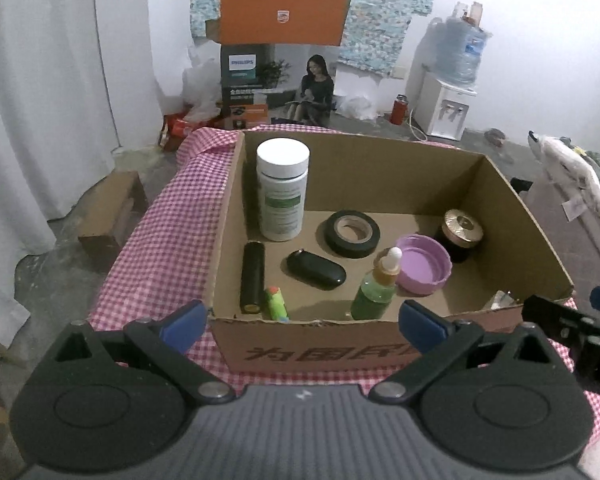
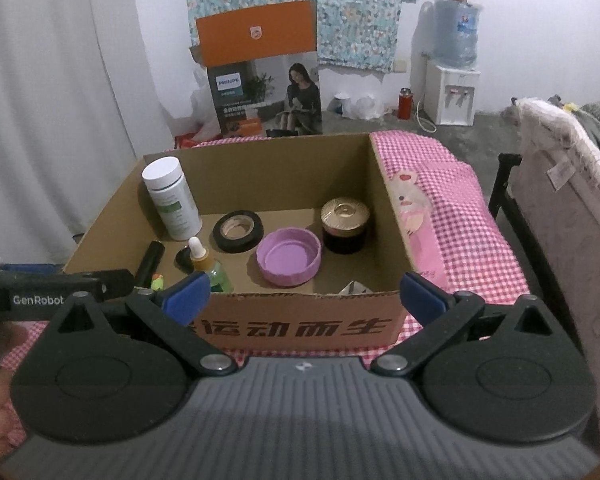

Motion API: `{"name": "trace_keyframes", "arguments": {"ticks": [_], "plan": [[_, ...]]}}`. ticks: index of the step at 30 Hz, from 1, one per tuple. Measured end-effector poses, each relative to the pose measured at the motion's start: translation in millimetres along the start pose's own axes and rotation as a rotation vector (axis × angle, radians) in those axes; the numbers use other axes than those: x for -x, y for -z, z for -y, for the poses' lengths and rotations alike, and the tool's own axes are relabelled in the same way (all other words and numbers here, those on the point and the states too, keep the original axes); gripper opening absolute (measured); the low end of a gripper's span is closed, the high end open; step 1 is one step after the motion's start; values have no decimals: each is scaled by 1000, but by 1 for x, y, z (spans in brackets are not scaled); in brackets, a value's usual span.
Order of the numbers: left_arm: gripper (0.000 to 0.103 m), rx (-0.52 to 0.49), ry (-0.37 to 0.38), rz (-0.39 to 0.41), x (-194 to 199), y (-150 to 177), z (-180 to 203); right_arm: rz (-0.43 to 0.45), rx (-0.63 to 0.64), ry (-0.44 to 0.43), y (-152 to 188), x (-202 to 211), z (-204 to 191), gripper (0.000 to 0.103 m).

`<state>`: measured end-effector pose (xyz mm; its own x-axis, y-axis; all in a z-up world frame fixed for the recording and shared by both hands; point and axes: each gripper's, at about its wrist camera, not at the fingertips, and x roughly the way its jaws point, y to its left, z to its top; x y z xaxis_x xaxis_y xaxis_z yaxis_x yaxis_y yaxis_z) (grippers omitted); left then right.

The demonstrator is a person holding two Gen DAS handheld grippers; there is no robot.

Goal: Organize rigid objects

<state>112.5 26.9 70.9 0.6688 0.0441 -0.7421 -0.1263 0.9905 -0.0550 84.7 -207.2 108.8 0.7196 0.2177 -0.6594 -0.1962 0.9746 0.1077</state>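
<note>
A brown cardboard box (image 1: 380,176) sits on a pink-and-white checked cloth (image 1: 168,232). Inside: a white bottle (image 1: 283,190) with a green label, black tape (image 1: 352,234), a purple lid (image 1: 423,269), a gold-topped dark jar (image 1: 461,234), and a green dropper bottle (image 1: 376,286). Each tool's pads (image 2: 186,294) are blue.

Left gripper (image 1: 304,320) open before cardboard box (image 1: 228,216) holding white bottle (image 1: 283,190), tape roll (image 1: 352,234).

Table draped in a pink-and-white checked cloth (image 2: 472,216), cloth bearing a cartoon animal print (image 2: 410,204), open cardboard box (image 1: 512,216) resting directly on the cloth, printed characters on its near wall.
</note>
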Motion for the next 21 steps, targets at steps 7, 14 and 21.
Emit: {"name": "trace_keyframes", "arguments": {"ticks": [7,14,21], "plan": [[103,-10,5,2,3,1,6,-28,-5,-10,-2,-13,-3,102],[103,-29,-3,3,3,2,12,-36,-7,-16,0,-15,-2,102],[103,-27,-12,6,4,3,12,-36,4,-11,2,-13,-3,102]]}}
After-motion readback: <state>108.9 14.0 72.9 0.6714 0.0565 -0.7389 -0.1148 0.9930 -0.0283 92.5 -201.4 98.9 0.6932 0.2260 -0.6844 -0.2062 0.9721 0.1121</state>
